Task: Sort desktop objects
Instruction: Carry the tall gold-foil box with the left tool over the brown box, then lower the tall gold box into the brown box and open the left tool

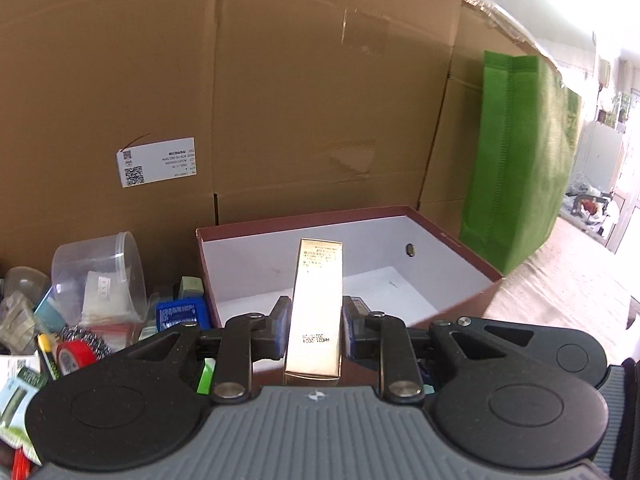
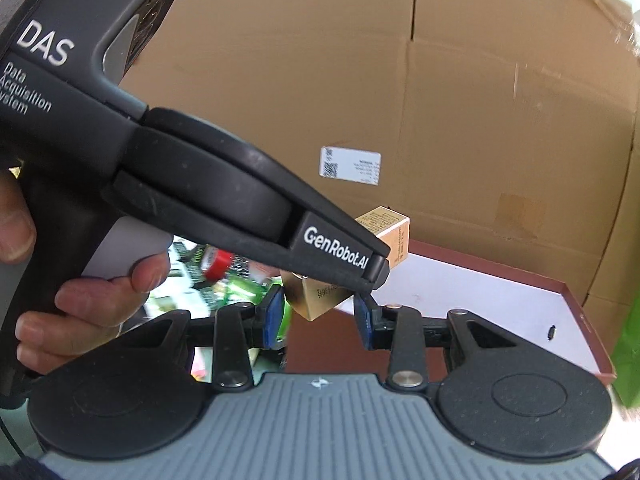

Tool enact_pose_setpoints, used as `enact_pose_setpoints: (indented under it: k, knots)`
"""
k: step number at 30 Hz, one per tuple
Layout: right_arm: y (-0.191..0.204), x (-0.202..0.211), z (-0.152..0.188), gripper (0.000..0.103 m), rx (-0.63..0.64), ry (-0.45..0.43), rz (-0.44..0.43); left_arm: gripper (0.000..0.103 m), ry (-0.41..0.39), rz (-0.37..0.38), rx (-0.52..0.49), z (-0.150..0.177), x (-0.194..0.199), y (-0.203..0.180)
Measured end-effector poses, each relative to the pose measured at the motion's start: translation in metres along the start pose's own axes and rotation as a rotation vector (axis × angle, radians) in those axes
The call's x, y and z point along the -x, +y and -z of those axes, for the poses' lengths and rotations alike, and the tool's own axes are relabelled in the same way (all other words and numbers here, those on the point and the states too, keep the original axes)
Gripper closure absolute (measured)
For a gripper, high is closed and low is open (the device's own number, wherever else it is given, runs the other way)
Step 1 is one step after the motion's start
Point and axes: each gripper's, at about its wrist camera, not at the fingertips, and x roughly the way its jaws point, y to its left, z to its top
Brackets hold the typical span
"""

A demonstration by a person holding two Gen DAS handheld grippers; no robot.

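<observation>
Left gripper [image 1: 314, 330]: your jaws are narrowed onto the gold carton [image 1: 316, 312], pads on its long sides, carton raised just short of the open shoe box [image 1: 456, 240]. Judged light, stiff card, glossy and slip-prone; hold mid-length. Right gripper [image 2: 320, 314]: blue pads flank a gold corner, but contact can't be told. Carton's middle hides behind the left tool; the clutter left of the box is blurred.
</observation>
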Motion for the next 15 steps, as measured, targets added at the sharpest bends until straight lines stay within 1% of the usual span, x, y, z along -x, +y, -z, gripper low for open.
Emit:
enact_pose_setpoints:
  k: [4, 8, 11, 15]
  knots:
    - [-0.025, -0.029, -0.002, 0.065, -0.075, 0.039, -0.034, 0.077, 0.043, -0.018, -0.002, -0.009, -0.032, 0.006]
    - [-0.048, -0.052, -0.002, 0.066, -0.161, 0.076, -0.067, 0.077, 0.096, -0.014, 0.034, -0.016, -0.060, 0.015]
    - [-0.056, -0.064, -0.001, 0.066, -0.179, 0.097, -0.076, 0.077, 0.122, -0.014, 0.047, -0.017, -0.073, 0.019]
    - [-0.061, -0.073, 0.001, 0.066, -0.182, 0.106, -0.084, 0.077, 0.126, -0.011, 0.059, -0.017, -0.081, 0.023]
